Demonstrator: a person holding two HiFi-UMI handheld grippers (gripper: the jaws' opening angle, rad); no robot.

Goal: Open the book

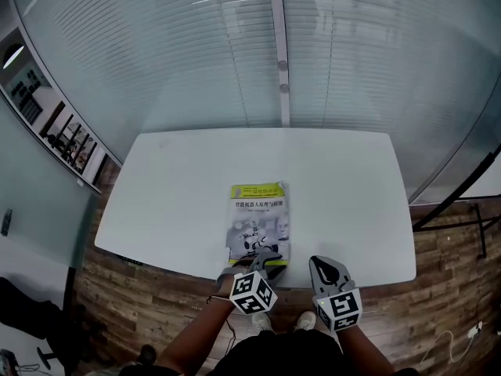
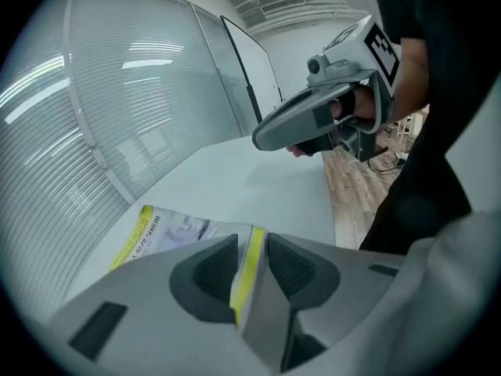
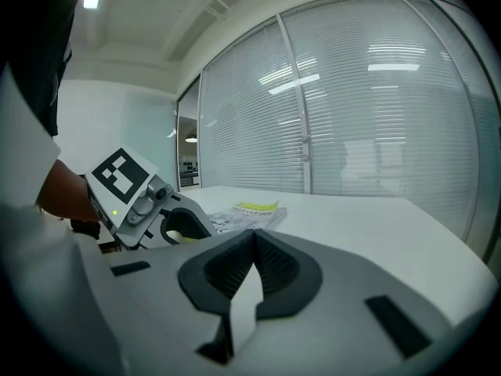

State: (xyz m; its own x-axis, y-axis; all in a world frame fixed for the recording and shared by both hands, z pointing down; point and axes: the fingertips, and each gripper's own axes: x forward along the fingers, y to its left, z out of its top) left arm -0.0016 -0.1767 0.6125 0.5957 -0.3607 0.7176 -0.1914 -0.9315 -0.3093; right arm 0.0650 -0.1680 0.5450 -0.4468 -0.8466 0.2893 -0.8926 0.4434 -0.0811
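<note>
A grey-and-white softcover book with a yellow band (image 1: 258,214) is seen lying flat and closed on the white rectangular table (image 1: 172,186), close to its near edge and roughly midway along it. At the book's near right corner the left gripper (image 1: 268,258) is set, angled downward. Its jaws are drawn almost together, and a yellow-striped edge of the book is caught between the pads, which appear to press on it from both sides. Just to the right, off the book, the right gripper (image 1: 319,263) is held with its jaws closed together and nothing between them. The cover is judged not yet lifted: an edge is taken hold of, and the whole turning-open is left to do.
</note>
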